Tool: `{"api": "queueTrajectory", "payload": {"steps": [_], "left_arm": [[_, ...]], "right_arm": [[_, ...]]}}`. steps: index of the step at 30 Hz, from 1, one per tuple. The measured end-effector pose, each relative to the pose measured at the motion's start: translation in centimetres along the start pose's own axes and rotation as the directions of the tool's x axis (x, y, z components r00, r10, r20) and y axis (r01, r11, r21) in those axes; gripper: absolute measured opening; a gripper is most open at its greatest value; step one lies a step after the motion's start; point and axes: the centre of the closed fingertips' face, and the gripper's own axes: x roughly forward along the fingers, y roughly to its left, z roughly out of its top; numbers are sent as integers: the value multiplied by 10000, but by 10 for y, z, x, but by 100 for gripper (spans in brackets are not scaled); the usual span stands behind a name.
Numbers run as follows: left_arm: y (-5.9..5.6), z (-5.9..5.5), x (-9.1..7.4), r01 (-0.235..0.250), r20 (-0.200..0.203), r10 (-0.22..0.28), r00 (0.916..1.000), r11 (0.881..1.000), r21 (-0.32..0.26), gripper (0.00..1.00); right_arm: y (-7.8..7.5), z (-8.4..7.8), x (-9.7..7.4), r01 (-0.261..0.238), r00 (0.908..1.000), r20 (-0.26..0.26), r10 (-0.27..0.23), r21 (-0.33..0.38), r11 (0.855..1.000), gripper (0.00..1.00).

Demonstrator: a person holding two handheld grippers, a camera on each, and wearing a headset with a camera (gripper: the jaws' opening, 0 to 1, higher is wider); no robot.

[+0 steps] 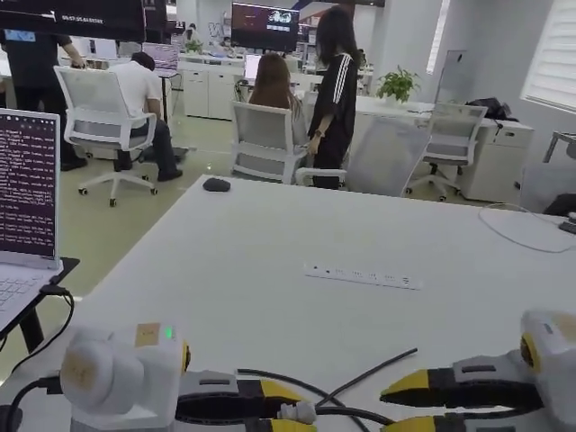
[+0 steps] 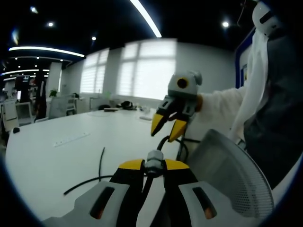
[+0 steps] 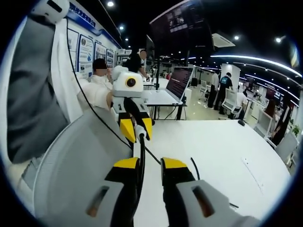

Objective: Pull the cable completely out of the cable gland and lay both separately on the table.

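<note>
White table (image 1: 270, 252) carried the work at its near edge. Left gripper (image 2: 154, 166) was clamped on the grey cable gland (image 2: 154, 158) above that edge. Black cable (image 3: 142, 150) ran from the gland to the right gripper (image 3: 150, 164), whose jaws stood narrowly apart, the cable lying along one jaw's inner side, unclamped

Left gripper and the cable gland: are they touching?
Touching. The left gripper view shows the cable gland pinched between the yellow jaw tips of the left gripper, with no gap on either side.
</note>
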Motion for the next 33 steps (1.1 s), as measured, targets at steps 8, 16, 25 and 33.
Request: {"api": "queueTrajectory", "payload": {"steps": [8,16,25,33], "left_arm": [[-3,0,1,189,47,-189,9998,9997,-138,16],[-6,-1,1,390,43,-389,9992,9987,-319,16],[-7,-2,3,497,69,-494,9988,9975,-497,16],[-6,-6,4,463,-101,-470,9988,9973,-575,16]], "right_arm": [[13,6,25,-420,9991,65,420,-11,9991,14],[17,9,29,-183,9995,258,182,49,9998,3],[16,7,27,-81,9991,428,70,256,9996,3],[14,-2,21,-69,9993,368,58,299,9995,2]]}}
